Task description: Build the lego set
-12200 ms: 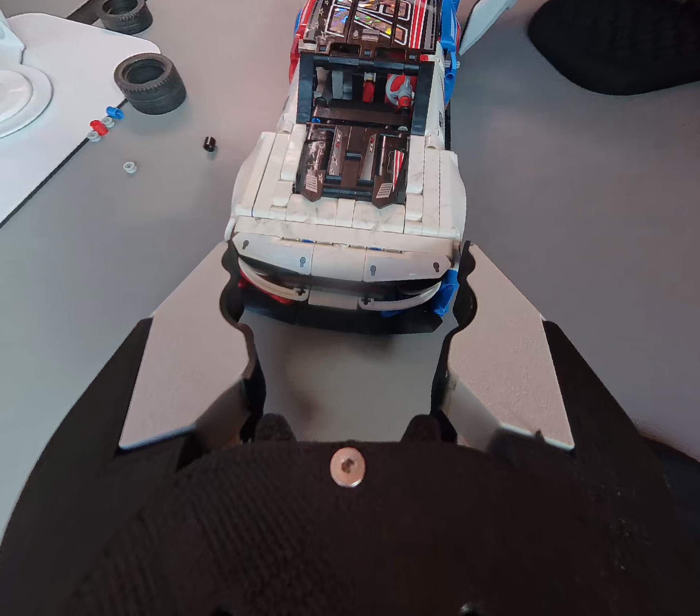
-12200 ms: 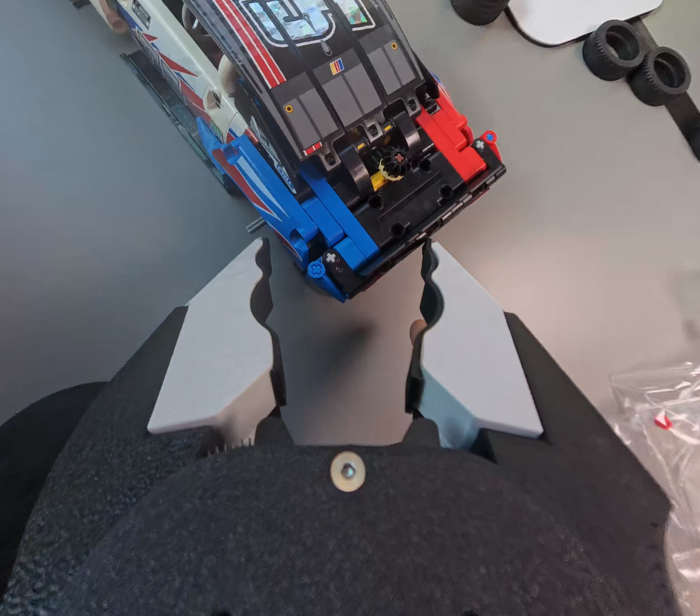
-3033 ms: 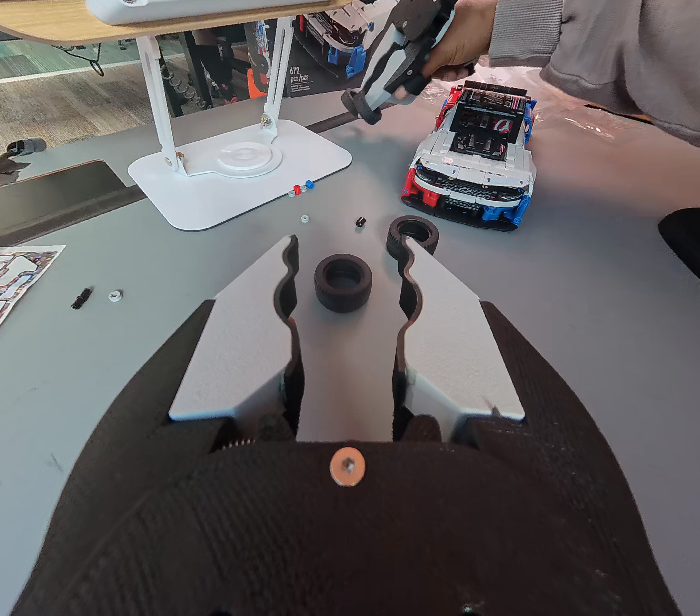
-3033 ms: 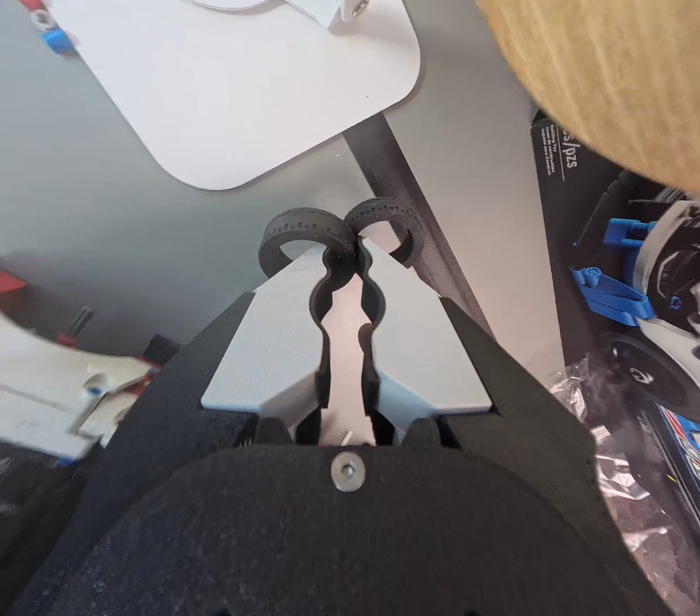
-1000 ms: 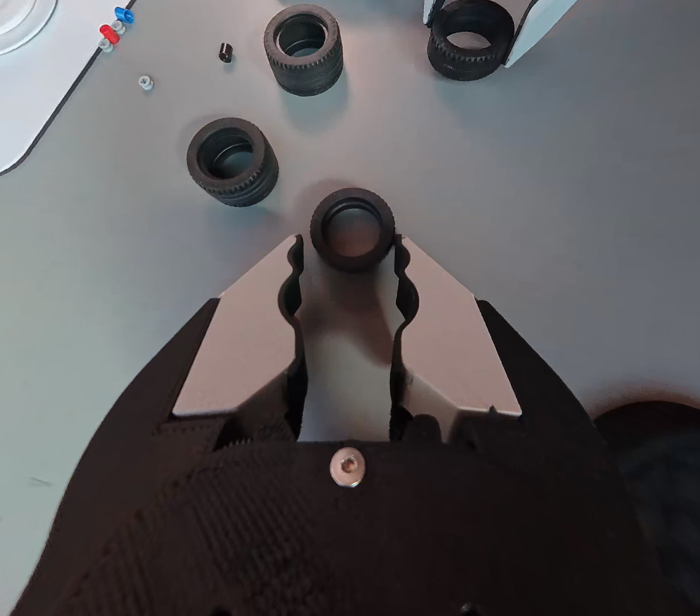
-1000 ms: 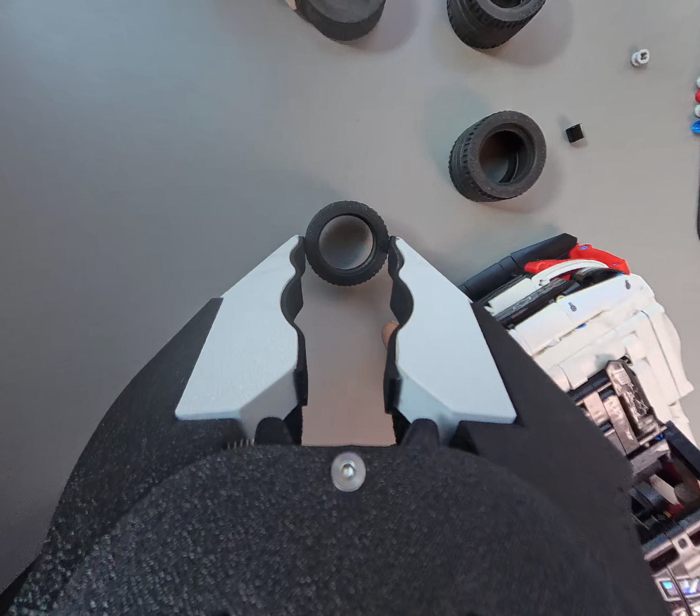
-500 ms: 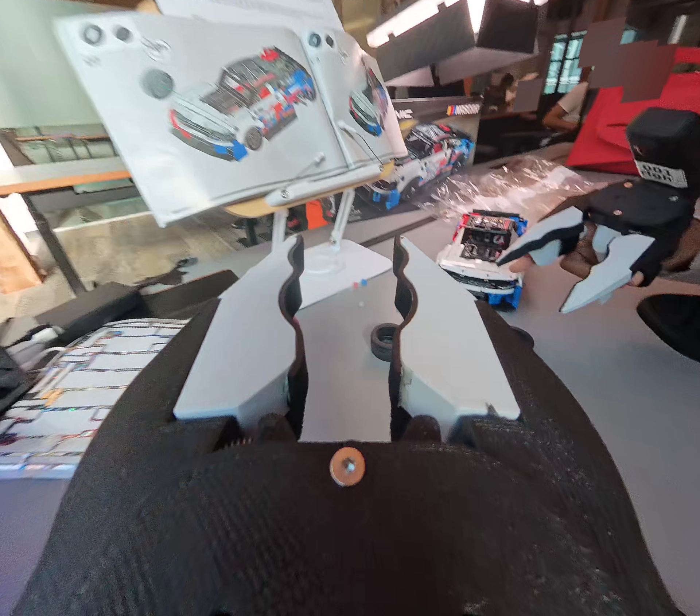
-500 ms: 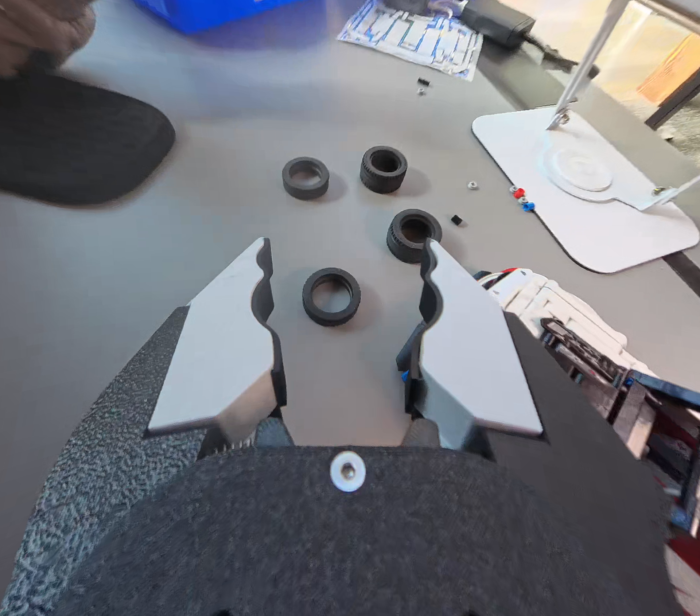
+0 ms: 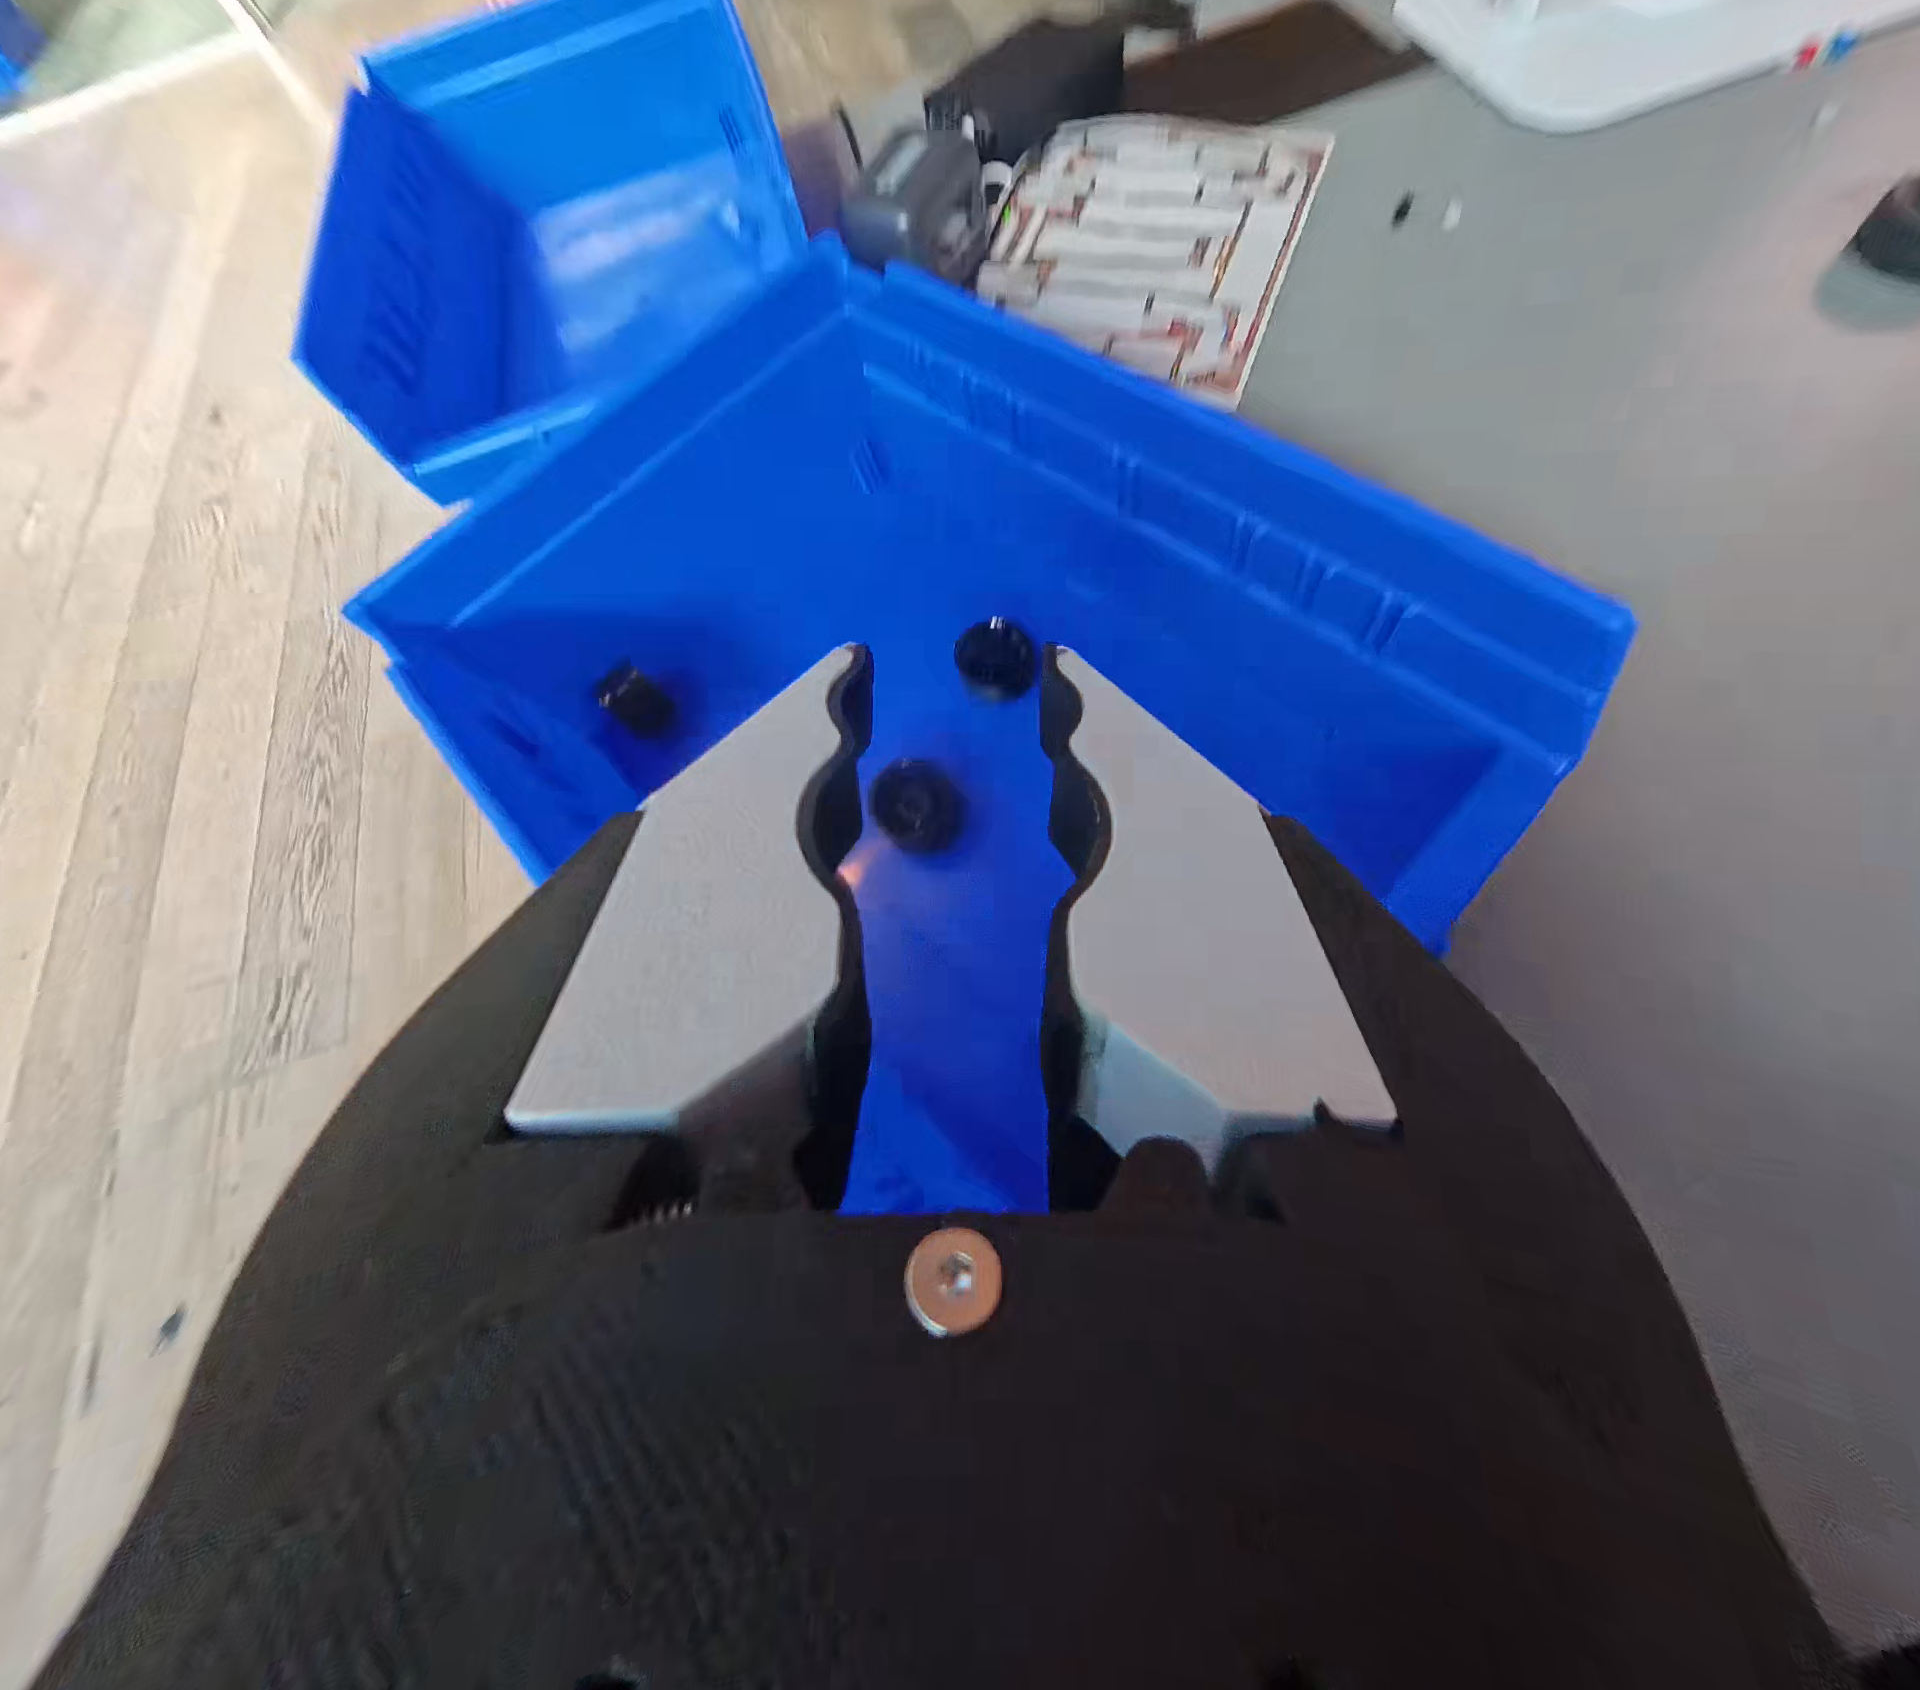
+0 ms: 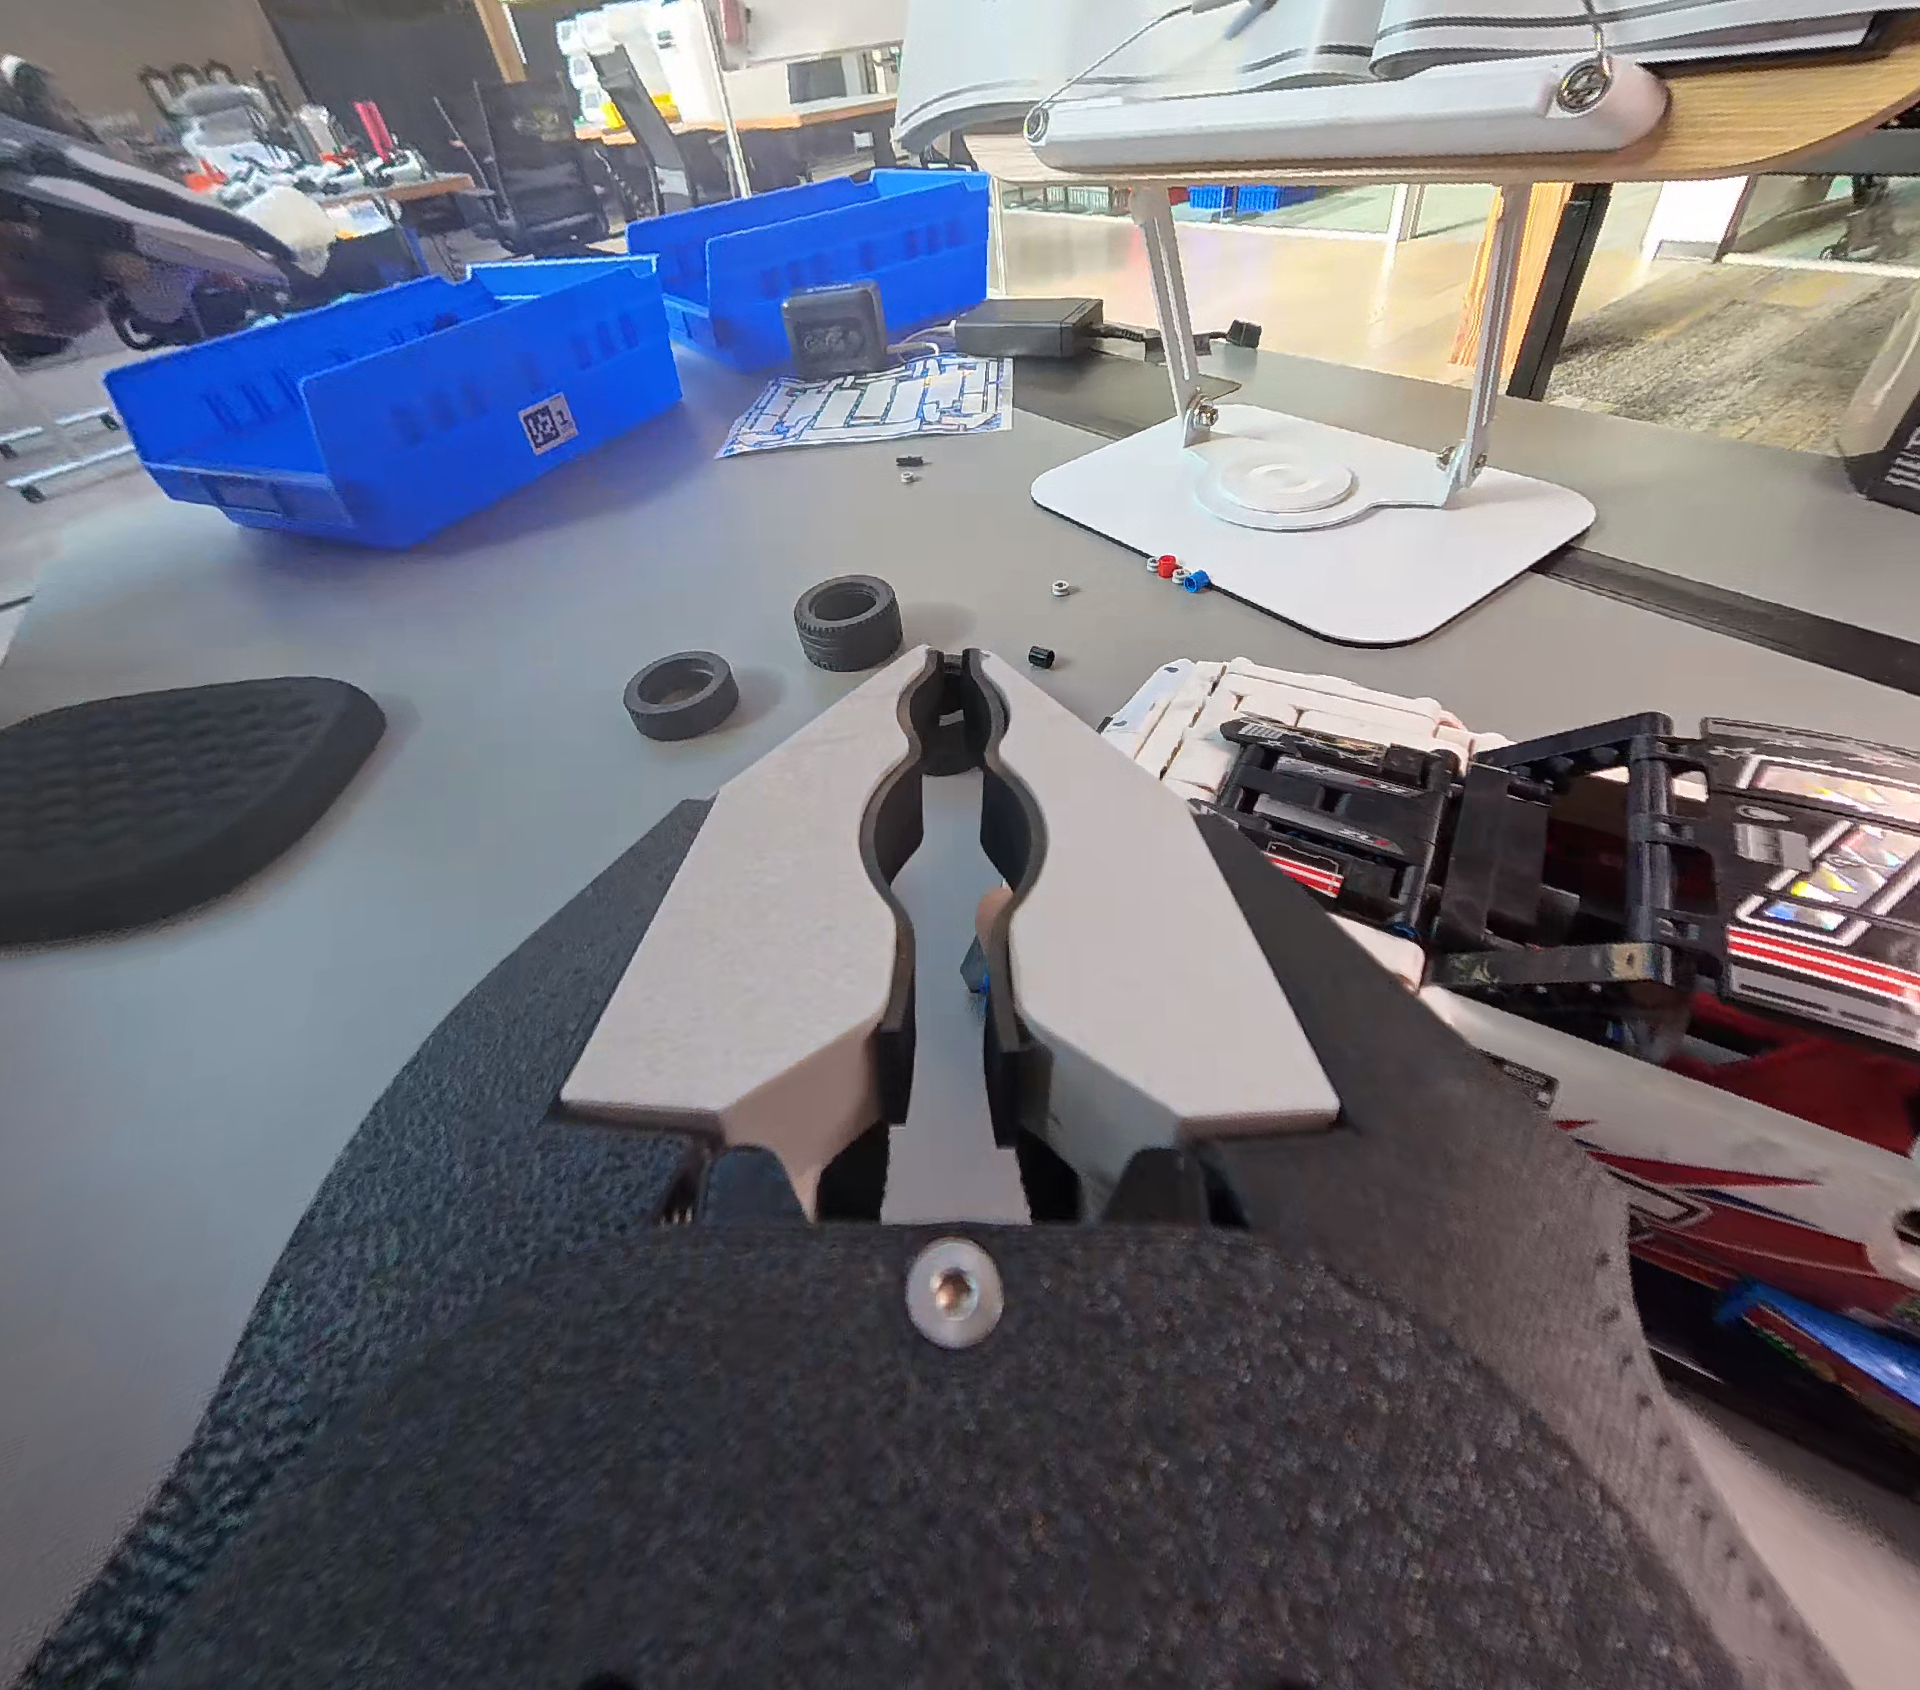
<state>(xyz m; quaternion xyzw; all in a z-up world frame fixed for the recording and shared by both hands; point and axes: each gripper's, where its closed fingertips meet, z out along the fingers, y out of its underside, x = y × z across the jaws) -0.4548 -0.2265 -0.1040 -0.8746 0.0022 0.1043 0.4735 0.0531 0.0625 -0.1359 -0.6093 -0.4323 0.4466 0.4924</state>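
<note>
My left tool [image 9: 951, 669] hangs spread over a blue bin [image 9: 1195, 518] at the centre of its frame, holding nothing; three small black parts [image 9: 914, 804] lie on the bin floor, one between the fingers. My right tool [image 10: 956, 664] is pressed together on a black tyre [image 10: 948, 731] at centre frame. The car [image 10: 1507, 819] sits on the grey worktop [image 10: 468, 632] at the right of that frame, just beside the tool. Two loose tyres [image 10: 847, 622] lie above centre, and a white stand [image 10: 1320, 518] with the manual is at upper right.
</note>
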